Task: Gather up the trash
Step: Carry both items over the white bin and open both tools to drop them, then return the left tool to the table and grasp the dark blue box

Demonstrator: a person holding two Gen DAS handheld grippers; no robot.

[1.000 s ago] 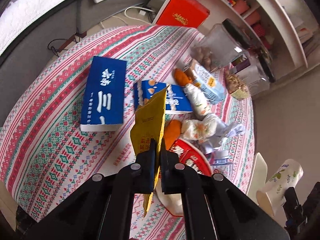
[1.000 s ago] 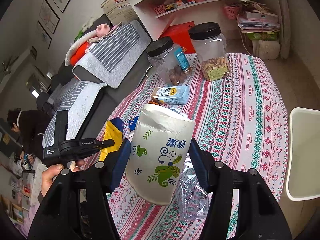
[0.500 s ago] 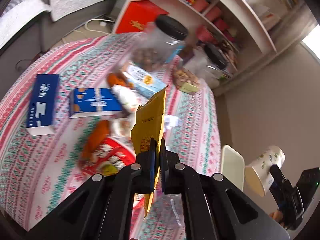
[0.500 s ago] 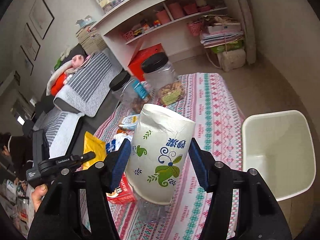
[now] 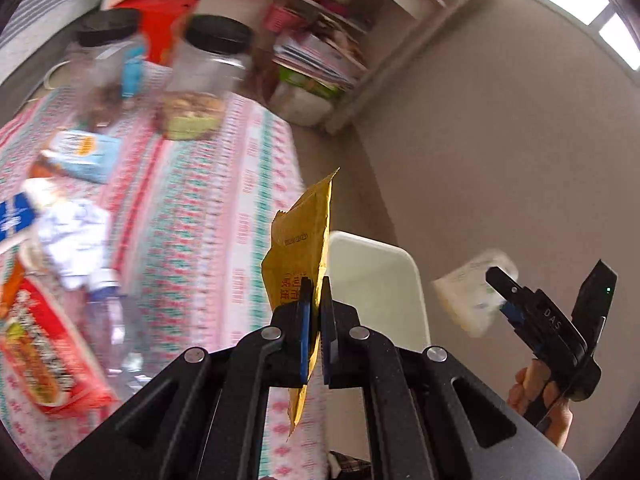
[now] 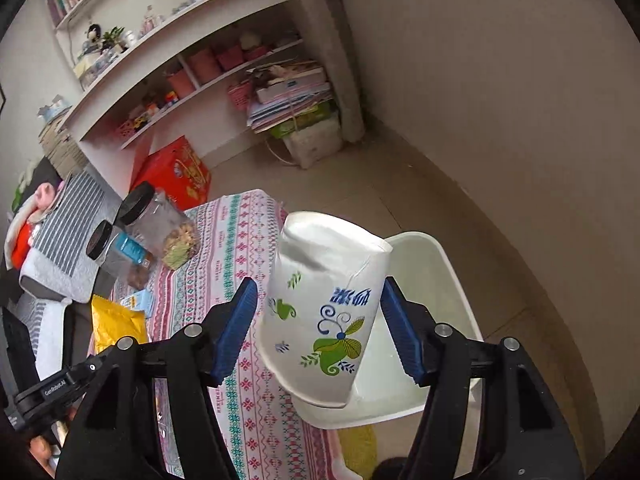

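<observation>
In the left wrist view my left gripper (image 5: 315, 292) is shut on a crumpled yellow packet (image 5: 300, 240), which sticks up between its pads near the table's edge and the white bin (image 5: 376, 280). My right gripper (image 6: 317, 298) hangs over that white bin (image 6: 448, 280), its jaws opening. The dented paper cup (image 6: 324, 312) with green and blue print sits tilted between the blue pads, with gaps showing on both sides. The left wrist view shows the paper cup (image 5: 468, 292) blurred at the right gripper (image 5: 500, 292), held by a hand. The yellow packet (image 6: 116, 320) also appears at the lower left of the right wrist view.
The table wears a patterned cloth (image 5: 192, 220). On it are two black-lidded jars (image 5: 200, 80), a blue carton (image 5: 80, 152), crumpled wrappers (image 5: 72, 236), a clear bottle (image 5: 116, 320) and a red snack pack (image 5: 36, 344). Shelves (image 6: 208, 64) and a red box (image 6: 176, 172) stand behind.
Both grippers swung from over the table toward the bin beside it. The right jaws have spread away from the cup, which they squeezed before. The left still pinches the yellow packet.
</observation>
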